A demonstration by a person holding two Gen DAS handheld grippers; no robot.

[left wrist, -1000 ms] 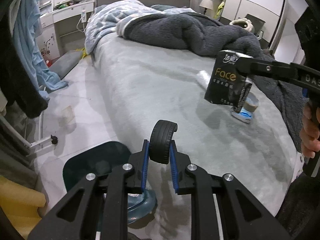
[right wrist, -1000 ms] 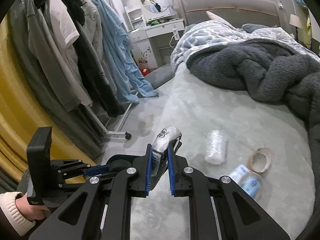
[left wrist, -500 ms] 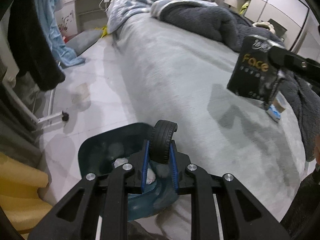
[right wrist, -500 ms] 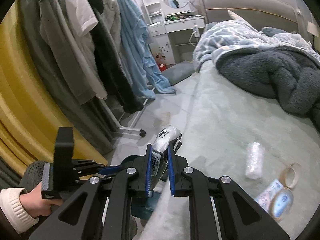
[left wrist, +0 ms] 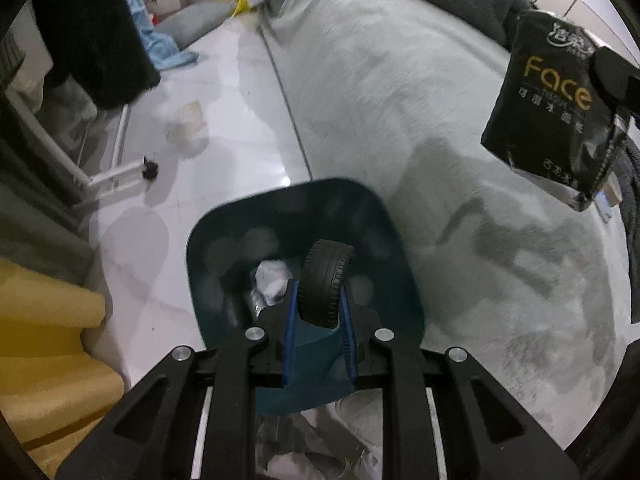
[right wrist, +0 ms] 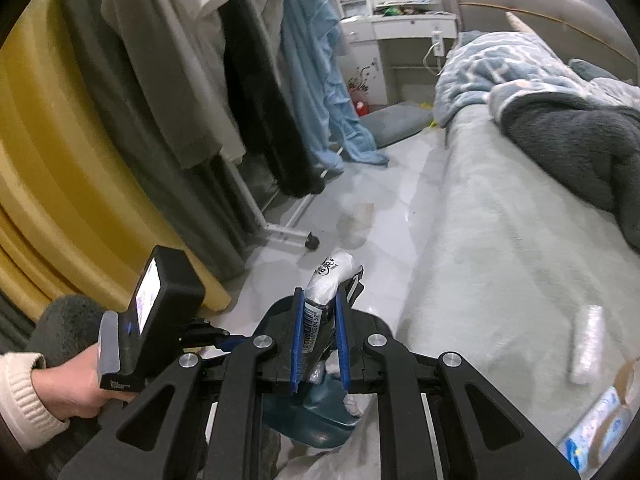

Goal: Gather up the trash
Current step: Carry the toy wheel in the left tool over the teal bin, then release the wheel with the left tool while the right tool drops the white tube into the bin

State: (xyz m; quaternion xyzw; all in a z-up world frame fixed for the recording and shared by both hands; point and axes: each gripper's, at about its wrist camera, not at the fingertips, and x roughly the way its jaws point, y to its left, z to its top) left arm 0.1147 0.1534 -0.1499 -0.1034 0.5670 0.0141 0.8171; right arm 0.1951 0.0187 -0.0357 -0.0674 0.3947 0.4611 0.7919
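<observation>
My left gripper [left wrist: 318,300] is shut on a small black toy tyre [left wrist: 326,282] and holds it over the open dark teal trash bin [left wrist: 224,232] on the floor beside the bed. White crumpled trash [left wrist: 270,282] lies inside the bin. My right gripper [right wrist: 318,308] is shut on a black tissue pack marked "Face" [left wrist: 550,120], also seen from its own camera [right wrist: 330,274], held above the bed edge to the right of the bin [right wrist: 312,424].
A clear wrapped roll [right wrist: 586,338], a tape ring and blue-white packets [right wrist: 596,436] lie on the grey bed [right wrist: 500,240]. A dark blanket [right wrist: 572,148] lies further up. A clothes rack with hanging garments [right wrist: 248,92] and yellow curtain [right wrist: 48,160] stand left.
Both grippers have moved left and down from over the bed towards the bin. The tyre now hangs over the bin opening; the tissue pack has come closer to it.
</observation>
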